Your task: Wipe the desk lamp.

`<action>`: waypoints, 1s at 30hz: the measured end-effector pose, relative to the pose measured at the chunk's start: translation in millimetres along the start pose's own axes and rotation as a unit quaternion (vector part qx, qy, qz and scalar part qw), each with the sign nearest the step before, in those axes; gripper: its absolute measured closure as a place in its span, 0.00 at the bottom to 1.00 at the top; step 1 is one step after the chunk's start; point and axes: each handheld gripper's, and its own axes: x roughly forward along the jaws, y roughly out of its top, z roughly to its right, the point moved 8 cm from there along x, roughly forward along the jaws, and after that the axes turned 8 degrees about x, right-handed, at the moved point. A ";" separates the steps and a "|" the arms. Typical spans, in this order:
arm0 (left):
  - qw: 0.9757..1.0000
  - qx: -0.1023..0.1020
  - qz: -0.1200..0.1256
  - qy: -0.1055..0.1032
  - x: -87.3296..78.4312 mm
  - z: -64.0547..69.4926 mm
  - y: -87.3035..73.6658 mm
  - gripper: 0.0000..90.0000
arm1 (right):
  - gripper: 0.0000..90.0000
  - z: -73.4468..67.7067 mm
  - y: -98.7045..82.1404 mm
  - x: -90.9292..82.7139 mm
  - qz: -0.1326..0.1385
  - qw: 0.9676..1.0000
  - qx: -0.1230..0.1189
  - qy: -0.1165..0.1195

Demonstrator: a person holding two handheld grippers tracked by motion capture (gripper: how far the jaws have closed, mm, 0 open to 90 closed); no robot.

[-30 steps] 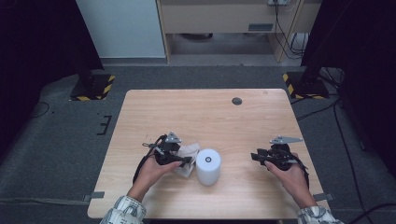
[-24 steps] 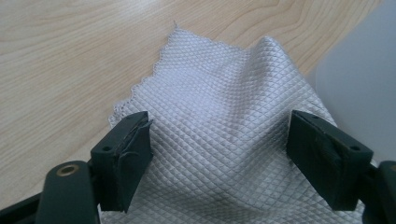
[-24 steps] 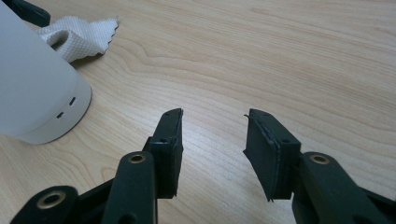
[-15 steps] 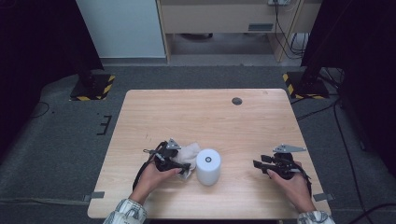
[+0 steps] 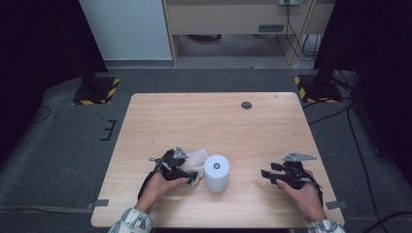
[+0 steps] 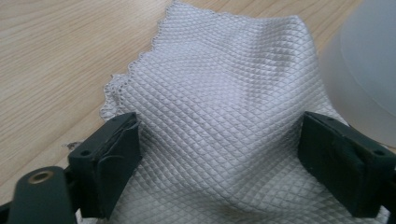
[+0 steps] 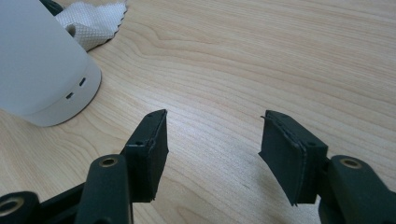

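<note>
A white quilted cloth lies crumpled on the wooden table, next to an upright white cylinder. My left gripper is low over the cloth, and its jaws have just been opening. They now stand wide apart with the cloth loose between them. In the high view the left gripper points right at the cloth. My right gripper is open over bare wood, its jaws also just widened, with nothing between them. It sits right of the cylinder in the high view.
A small dark round disc sits near the table's far edge. The cylinder's blurred side is close to the left gripper's right jaw. A corner of the cloth peeks from behind the cylinder. Dark stands and cables surround the table.
The left gripper's jaws have spread over the cloth. The right gripper's jaws have widened, and that hand has slid slightly toward the near edge.
</note>
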 end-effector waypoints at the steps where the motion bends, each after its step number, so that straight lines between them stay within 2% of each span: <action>1: 1.000 0.003 -0.003 0.006 0.2 -0.4 -0.3 0.09 | 0.46 0.2 -0.3 0.0 -0.001 1.000 0.000 0.000; 3: 1.000 0.004 -0.005 0.011 0.0 -0.8 -0.5 0.06 | 0.45 0.4 -0.5 -0.1 -0.001 1.000 -0.002 0.001; 8: 1.000 -0.009 -0.005 0.010 0.3 -0.3 -2.4 0.06 | 0.44 -0.5 -1.4 0.9 -0.004 1.000 -0.003 0.002; 13: 1.000 -0.017 -0.013 0.012 -1.8 2.7 -2.4 0.10 | 0.44 -1.1 -1.9 0.9 -0.005 1.000 -0.003 -0.001; 21: 1.000 -0.002 -0.029 -0.004 -9.1 7.7 -2.5 0.29 | 0.44 -2.0 -1.9 -1.1 -0.002 1.000 -0.004 -0.004; 28: 0.999 0.003 -0.034 -0.013 -13.8 9.0 -2.5 0.53 | 0.44 -2.3 -2.2 -1.0 -0.003 1.000 -0.005 -0.005; 30: 0.999 0.001 -0.031 -0.016 -14.6 9.0 -2.3 0.63 | 0.44 -2.2 -2.1 -0.7 -0.002 1.000 -0.010 -0.005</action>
